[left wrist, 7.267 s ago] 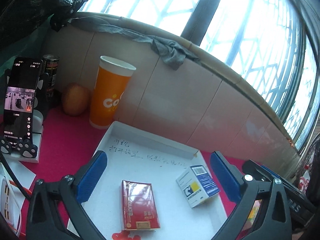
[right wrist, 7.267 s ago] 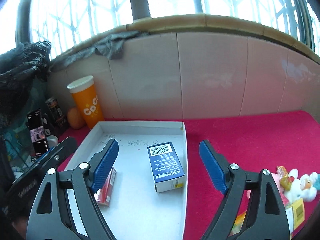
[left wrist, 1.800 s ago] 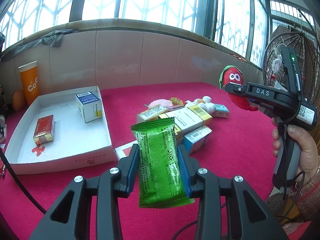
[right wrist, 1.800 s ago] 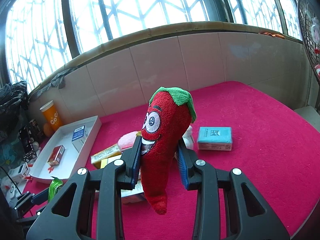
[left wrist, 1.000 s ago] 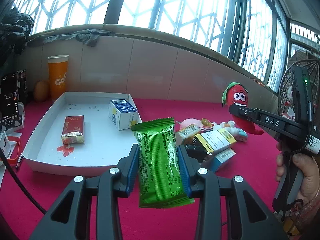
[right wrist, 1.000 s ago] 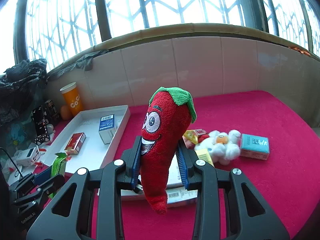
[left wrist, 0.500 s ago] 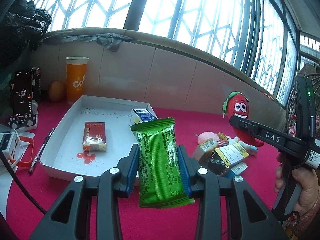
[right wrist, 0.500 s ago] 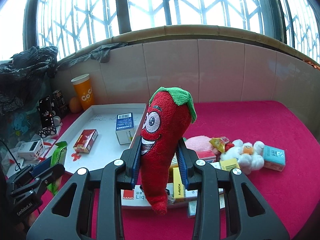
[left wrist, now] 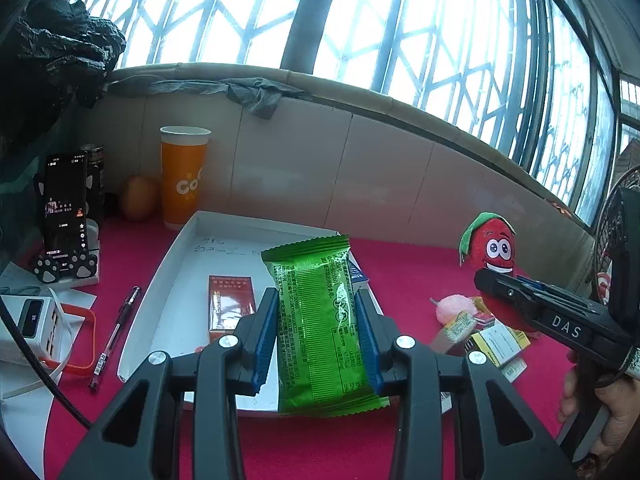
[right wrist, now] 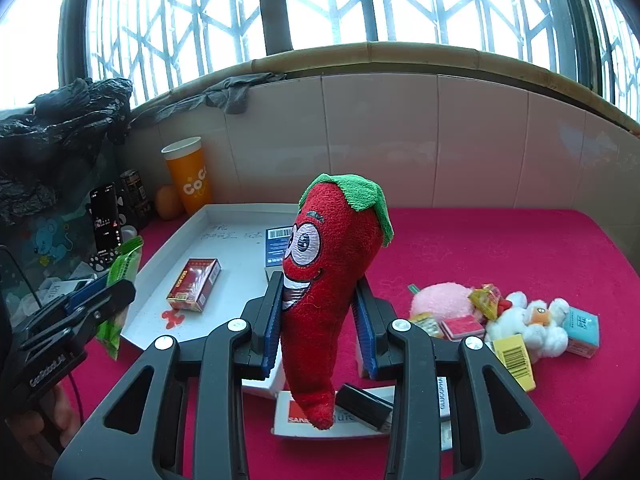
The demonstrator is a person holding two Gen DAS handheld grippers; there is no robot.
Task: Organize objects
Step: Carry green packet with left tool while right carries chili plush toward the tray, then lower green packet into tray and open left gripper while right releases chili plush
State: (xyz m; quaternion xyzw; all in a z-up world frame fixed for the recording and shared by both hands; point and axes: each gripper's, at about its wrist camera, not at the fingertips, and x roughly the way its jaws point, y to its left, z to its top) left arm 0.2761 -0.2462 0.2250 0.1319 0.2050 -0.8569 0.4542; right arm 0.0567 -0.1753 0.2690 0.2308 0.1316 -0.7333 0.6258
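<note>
My left gripper [left wrist: 318,336] is shut on a green snack packet [left wrist: 320,320] and holds it upright above the near edge of the white tray [left wrist: 160,300]. My right gripper [right wrist: 320,320] is shut on a red chili plush toy [right wrist: 328,264] with a green cap, held above the red table. The tray holds a red box [left wrist: 230,308] and a blue-and-white box [right wrist: 278,246], the latter partly hidden behind the held items. The right gripper also shows in the left wrist view [left wrist: 532,304], to the right of the tray.
A pile of small boxes, plush toys and packets [right wrist: 500,324] lies right of the tray. An orange cup [left wrist: 182,176], an orange fruit [left wrist: 138,198], a phone on a stand [left wrist: 64,204], a pen [left wrist: 116,332] and a white charger [left wrist: 28,324] stand left of the tray.
Both grippers have moved left toward the tray with their items still held. The tray now sits closer and more central in both views.
</note>
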